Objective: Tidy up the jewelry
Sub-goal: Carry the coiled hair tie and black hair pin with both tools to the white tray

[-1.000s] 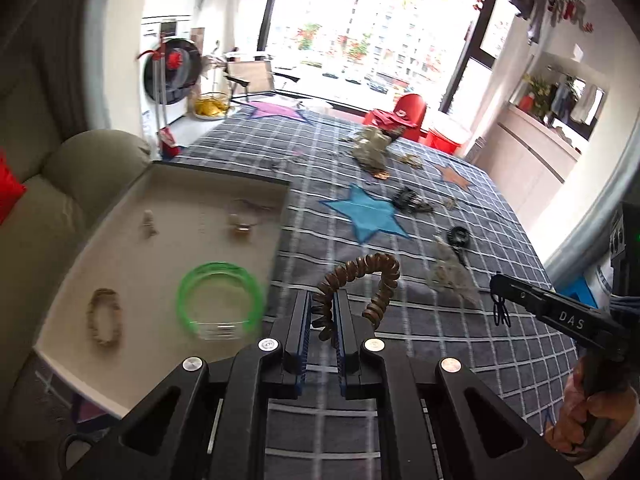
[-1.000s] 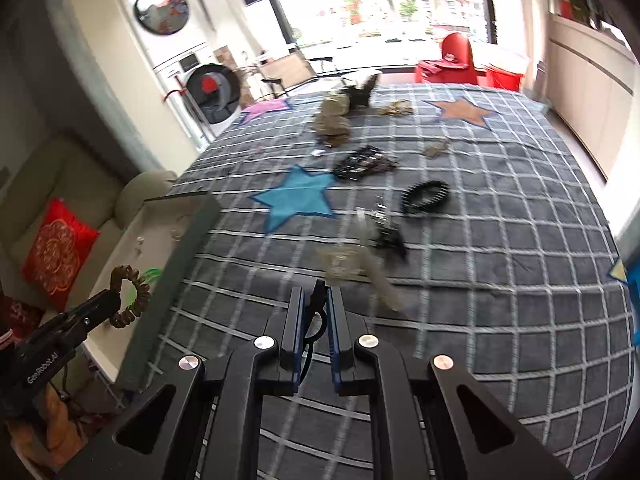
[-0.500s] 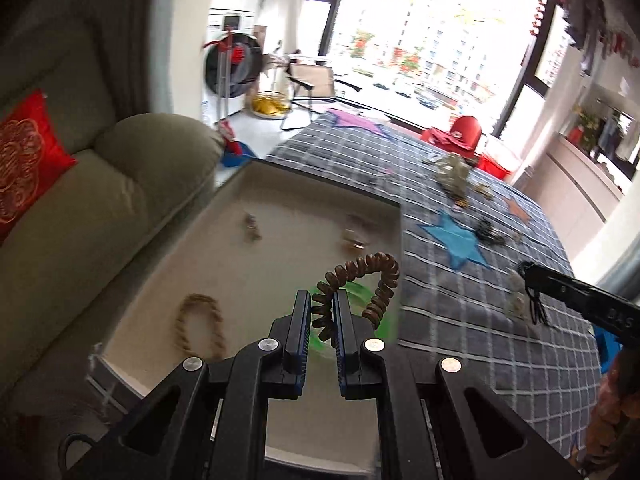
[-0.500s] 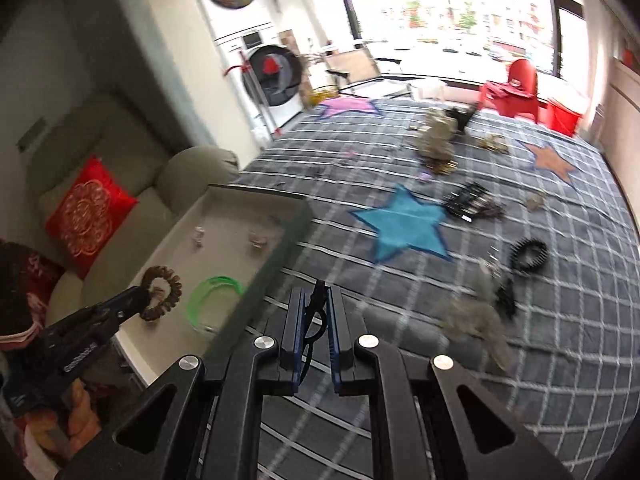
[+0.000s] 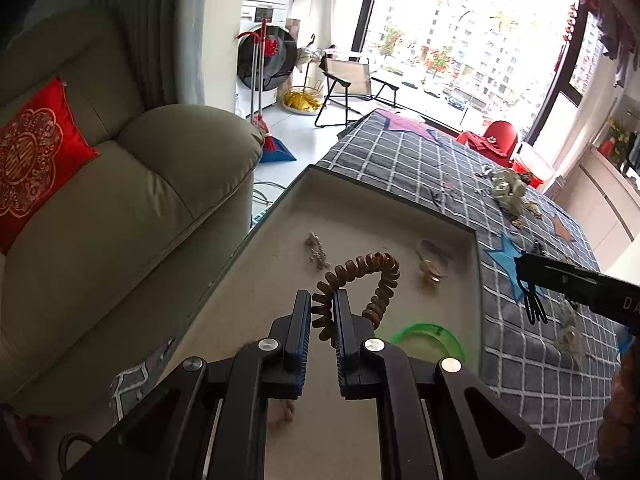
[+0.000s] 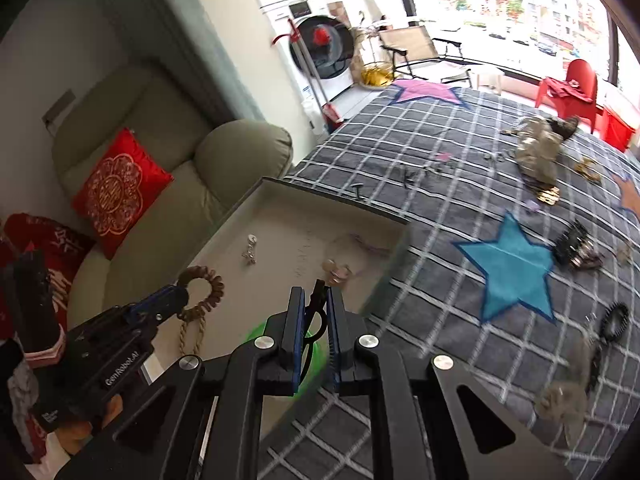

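My left gripper (image 5: 322,298) is shut on a brown spiral hair tie (image 5: 372,276) and holds it above the beige tray (image 5: 384,196). The tray holds a green bangle (image 5: 430,334), a silver charm (image 5: 317,254) and a small gold piece (image 5: 430,274). My right gripper (image 6: 316,300) is shut on a black hair clip (image 6: 314,320) above the tray's right wall (image 6: 390,276). That gripper and clip (image 5: 532,306) also show at the right of the left wrist view. The left gripper with the hair tie (image 6: 202,292) shows in the right wrist view.
The tray sits at the left edge of a table with a grey checked cloth with stars (image 6: 508,268). Loose jewelry lies on it: a black coil (image 6: 616,320), dark clips (image 6: 576,242), a gold heap (image 6: 538,152). A beige sofa with a red cushion (image 5: 28,160) stands left.
Both grippers have swung left from over the cloth to over the tray, each still holding its item. The left gripper now hovers over the tray's middle.
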`<state>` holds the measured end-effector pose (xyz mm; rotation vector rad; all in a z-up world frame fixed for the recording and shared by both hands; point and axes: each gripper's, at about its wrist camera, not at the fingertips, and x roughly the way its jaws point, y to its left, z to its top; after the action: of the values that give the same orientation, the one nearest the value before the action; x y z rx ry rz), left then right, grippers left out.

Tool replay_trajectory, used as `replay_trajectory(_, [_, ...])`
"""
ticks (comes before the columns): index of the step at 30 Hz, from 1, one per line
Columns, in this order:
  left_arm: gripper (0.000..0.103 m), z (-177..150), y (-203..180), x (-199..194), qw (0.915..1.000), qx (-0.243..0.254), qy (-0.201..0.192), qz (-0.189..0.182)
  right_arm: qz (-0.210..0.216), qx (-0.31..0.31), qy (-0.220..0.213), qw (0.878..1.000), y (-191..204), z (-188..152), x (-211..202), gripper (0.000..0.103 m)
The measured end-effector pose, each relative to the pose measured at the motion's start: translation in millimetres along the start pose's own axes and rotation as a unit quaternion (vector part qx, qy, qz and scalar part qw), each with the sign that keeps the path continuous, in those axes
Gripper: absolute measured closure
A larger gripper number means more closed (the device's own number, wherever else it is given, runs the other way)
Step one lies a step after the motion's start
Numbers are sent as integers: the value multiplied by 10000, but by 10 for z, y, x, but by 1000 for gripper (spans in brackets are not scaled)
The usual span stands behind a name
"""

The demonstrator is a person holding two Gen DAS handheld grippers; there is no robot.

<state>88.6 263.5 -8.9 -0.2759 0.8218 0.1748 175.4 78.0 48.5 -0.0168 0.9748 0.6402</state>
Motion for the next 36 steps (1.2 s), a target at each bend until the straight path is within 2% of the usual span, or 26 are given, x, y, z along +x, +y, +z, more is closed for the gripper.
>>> replay_trajectory(10, [90, 72, 121, 446, 9986, -278, 453, 80, 186, -70, 252, 9995, 134, 371, 542, 91])
replay_trajectory(22, [90, 70, 160, 615, 9970, -291, 676, 230, 89, 54, 721, 9973, 127, 410, 1193, 91])
replay_trajectory(36, [89, 65, 87, 641, 9959, -42, 770, 478, -43, 67, 751, 9971, 84, 365, 1363, 91])
